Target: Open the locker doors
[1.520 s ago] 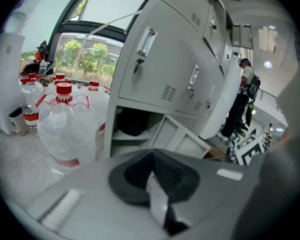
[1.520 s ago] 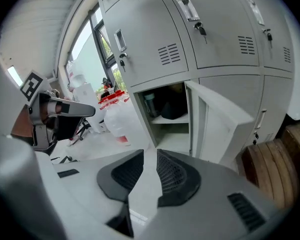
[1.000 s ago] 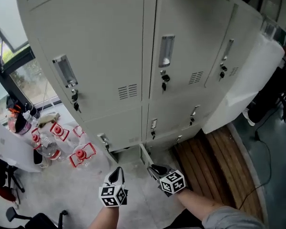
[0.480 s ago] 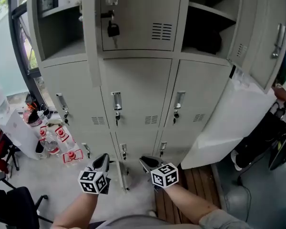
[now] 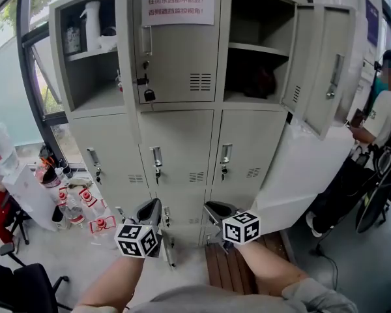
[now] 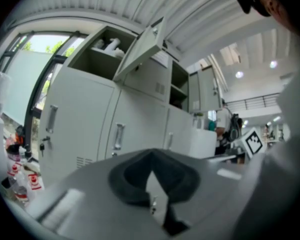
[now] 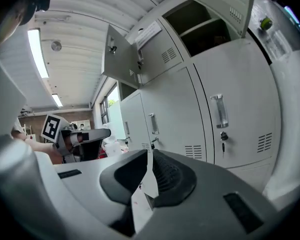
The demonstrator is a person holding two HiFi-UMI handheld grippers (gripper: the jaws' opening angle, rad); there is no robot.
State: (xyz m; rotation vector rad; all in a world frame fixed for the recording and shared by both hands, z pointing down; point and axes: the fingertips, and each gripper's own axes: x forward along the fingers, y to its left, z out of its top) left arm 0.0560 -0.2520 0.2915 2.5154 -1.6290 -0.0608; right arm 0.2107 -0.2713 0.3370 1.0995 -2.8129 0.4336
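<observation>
A grey bank of lockers (image 5: 182,142) fills the head view. Its top left door (image 5: 122,77) stands open edge-on, and the top right door (image 5: 322,64) is swung out to the right. The top middle door (image 5: 176,41), with a sign on it, and the middle row are closed. A bottom door (image 5: 167,250) juts open near the floor. My left gripper (image 5: 150,210) (image 6: 151,156) is held low before the lockers, shut and empty. My right gripper (image 5: 218,210) (image 7: 149,154) is level with it, jaws closing to a thin slit with nothing between them.
Bottles and red-labelled packs (image 5: 75,204) crowd the floor at the left by a white table (image 5: 19,191). A wooden platform (image 5: 231,266) lies under the right lockers. A white panel (image 5: 306,175) leans at the right, where a person (image 5: 384,109) stands. A black chair (image 5: 19,285) is near left.
The head view has tilted up from the lower lockers to the whole bank, bringing the open top compartments into sight. Both grippers stay low and side by side.
</observation>
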